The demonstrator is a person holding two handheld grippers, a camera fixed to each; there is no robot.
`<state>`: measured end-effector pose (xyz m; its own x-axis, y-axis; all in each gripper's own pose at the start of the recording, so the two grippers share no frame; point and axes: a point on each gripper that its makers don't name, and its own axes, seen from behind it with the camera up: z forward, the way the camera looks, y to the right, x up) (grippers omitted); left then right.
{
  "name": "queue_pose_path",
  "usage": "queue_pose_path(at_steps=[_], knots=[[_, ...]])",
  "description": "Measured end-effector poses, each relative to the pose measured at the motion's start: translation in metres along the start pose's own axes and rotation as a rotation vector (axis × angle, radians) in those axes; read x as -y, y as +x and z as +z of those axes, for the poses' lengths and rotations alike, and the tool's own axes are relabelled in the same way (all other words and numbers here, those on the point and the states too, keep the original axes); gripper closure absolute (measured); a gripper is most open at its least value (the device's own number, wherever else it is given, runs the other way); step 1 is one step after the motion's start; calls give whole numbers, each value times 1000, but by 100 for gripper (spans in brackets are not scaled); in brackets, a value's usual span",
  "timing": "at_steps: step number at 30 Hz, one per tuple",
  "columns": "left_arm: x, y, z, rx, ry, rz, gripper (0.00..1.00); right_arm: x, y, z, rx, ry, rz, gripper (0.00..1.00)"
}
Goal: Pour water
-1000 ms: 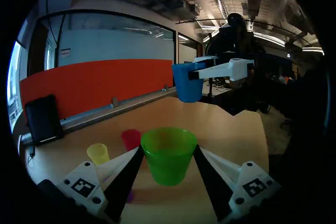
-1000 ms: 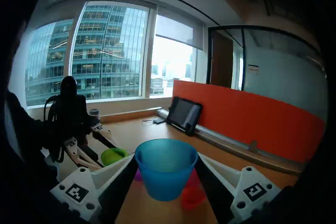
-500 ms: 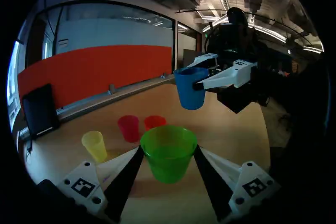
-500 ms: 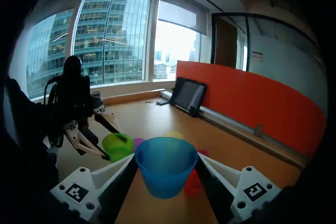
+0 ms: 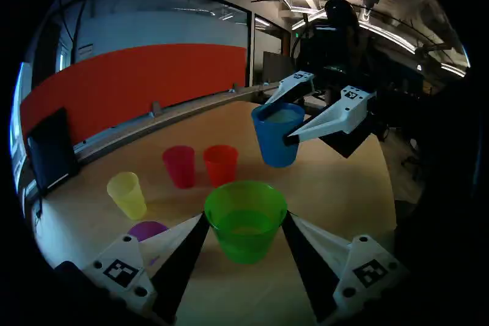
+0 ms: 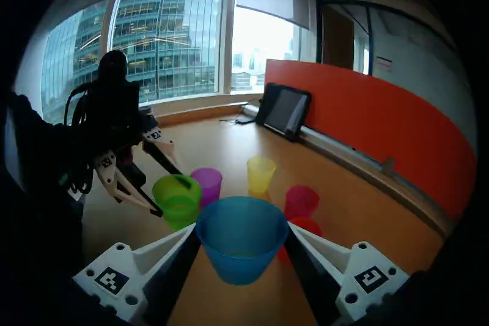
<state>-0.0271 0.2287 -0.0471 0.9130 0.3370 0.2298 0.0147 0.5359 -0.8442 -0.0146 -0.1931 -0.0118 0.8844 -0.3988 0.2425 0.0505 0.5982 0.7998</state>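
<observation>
We judge the main risk to be a spill onto the table (image 5: pixel 342 173). In the left gripper view the blue cup (image 5: pixel 275 139) hangs beyond the green cup (image 5: pixel 246 240) and apart from it, not over its mouth. If we tip it from there, the water misses.

Both cups are smooth and tapered, so either may slide down between its fingers as it tilts. A low swing could also knock the 4 cups standing on the table: yellow (image 5: pixel 127 194), pink (image 5: pixel 180 166), orange (image 5: pixel 220 164) and purple (image 5: pixel 148 230).

The left gripper (image 5: pixel 244 219) is spread about 1 cup's breadth, with both fingers pressing the green cup's sides and holding it upright above the table. The right gripper (image 6: pixel 241 234) clamps the blue cup in the same way, close to upright. A pale surface sits high in the blue cup, which we take for water.
</observation>
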Motion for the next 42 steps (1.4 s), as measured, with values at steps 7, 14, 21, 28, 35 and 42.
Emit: queue_pose_path(at_steps=[7,14,21,28,35,42], knots=[[1,-13,5,53,-4,7,15,4,-20,10,50,21,-17,7],[4,-25,9,105,-4,15,15,8,-36,17,87,41,-26,7],[7,-33,15,138,-6,14,15,10,-50,23,125,48,-41,7],[8,-41,18,156,-11,9,15,13,-65,27,159,65,-37,7],[10,-47,22,166,-12,5,15,15,-76,32,177,75,-36,7],[11,-54,25,173,-12,-4,15,16,-82,37,182,81,-38,7]])
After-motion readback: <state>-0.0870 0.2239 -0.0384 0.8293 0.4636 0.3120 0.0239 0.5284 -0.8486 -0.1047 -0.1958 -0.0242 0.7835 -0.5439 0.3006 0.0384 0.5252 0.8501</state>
